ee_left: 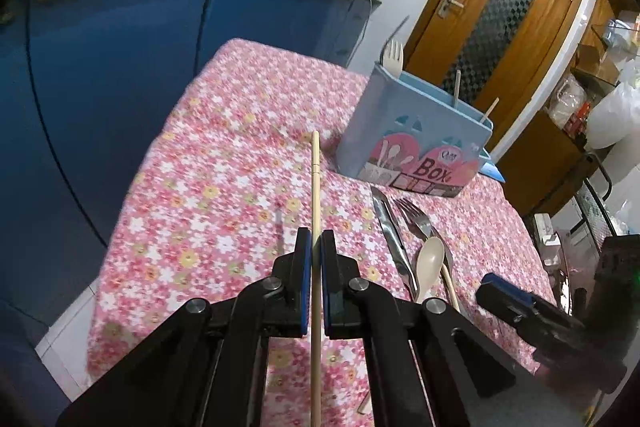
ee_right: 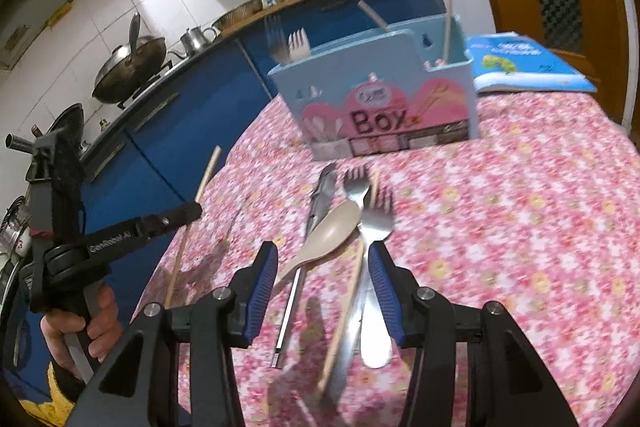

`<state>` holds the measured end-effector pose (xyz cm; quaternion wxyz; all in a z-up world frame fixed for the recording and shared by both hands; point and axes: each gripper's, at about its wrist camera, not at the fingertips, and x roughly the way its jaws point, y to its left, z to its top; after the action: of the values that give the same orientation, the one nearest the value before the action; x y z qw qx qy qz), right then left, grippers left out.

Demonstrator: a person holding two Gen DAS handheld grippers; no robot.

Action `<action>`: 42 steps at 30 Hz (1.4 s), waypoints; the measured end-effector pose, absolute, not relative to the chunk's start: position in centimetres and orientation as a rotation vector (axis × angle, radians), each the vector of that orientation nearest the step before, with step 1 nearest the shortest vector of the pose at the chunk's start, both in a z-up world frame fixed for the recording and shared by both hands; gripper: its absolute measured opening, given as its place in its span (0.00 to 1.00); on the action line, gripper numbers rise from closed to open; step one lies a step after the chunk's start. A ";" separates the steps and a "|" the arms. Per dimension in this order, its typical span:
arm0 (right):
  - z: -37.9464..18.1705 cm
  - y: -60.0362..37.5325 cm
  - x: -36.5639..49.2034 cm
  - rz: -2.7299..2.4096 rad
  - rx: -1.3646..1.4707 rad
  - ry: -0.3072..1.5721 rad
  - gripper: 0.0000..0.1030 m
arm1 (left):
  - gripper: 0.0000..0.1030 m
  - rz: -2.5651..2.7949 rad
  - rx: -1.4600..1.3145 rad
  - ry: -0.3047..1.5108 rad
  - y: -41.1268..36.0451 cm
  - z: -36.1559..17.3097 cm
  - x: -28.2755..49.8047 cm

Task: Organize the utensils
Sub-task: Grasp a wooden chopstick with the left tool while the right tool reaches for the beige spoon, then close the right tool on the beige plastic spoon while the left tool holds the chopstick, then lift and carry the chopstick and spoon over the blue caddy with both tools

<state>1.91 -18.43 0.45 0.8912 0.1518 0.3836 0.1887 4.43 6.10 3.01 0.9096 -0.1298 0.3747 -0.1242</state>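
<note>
My left gripper (ee_left: pixel 316 241) is shut on a wooden chopstick (ee_left: pixel 315 187) and holds it above the floral tablecloth (ee_left: pixel 224 163); it also shows in the right wrist view (ee_right: pixel 208 171). The blue utensil box (ee_left: pixel 416 143) stands at the far right of the table with a fork and sticks in it; it also shows in the right wrist view (ee_right: pixel 380 95). A knife (ee_right: pixel 316 211), a beige spoon (ee_right: pixel 328 235), two metal forks (ee_right: pixel 374 223) and another chopstick (ee_right: pixel 348 291) lie in a pile. My right gripper (ee_right: pixel 322 255) is open just above that pile.
Blue kitchen cabinets (ee_left: pixel 120 67) run along the table's left side, with pots and a kettle on top. A wooden door (ee_left: pixel 496 11) stands behind the box. A blue booklet (ee_right: pixel 524 63) lies on the table to the right of the box.
</note>
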 end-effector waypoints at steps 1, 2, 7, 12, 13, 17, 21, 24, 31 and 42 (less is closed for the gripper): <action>0.3 -18.1 2.0 0.394 0.319 0.807 0.49 | 0.02 -0.253 -0.268 0.763 6.3 3.1 4.2; 0.2 -17.9 2.1 0.395 0.322 0.814 0.49 | 0.02 -0.248 -0.266 0.751 6.6 3.3 4.0; -0.8 -16.8 3.1 0.382 0.353 0.871 0.46 | 0.02 -0.225 -0.264 0.702 7.8 3.8 3.1; -2.1 -16.9 4.6 0.342 0.446 0.920 0.43 | 0.02 -0.217 -0.270 0.684 8.5 3.7 2.6; -2.2 -17.1 4.7 0.337 0.457 0.916 0.42 | 0.02 -0.218 -0.272 0.683 8.6 3.7 2.6; -2.6 -17.7 5.7 0.308 0.518 0.894 0.41 | 0.02 -0.223 -0.278 0.679 8.7 3.6 2.5; -2.8 -17.9 6.7 0.289 0.526 0.895 0.26 | 0.02 -0.227 -0.283 0.681 8.6 3.5 2.6; -3.0 -17.9 7.4 0.296 0.521 0.899 0.10 | 0.02 -0.233 -0.281 0.684 8.3 3.5 2.7; -1.1 -18.1 6.3 0.391 0.499 0.802 0.07 | 0.02 -0.260 -0.287 0.674 7.4 3.8 2.9; 4.3 -18.9 3.2 0.396 0.375 0.585 0.04 | 0.02 -0.307 -0.291 0.607 5.4 5.9 3.1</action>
<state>3.19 -18.91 4.31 0.9212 0.1824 0.2846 0.1928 3.14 5.42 5.85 0.9324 -0.1423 0.2965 -0.1500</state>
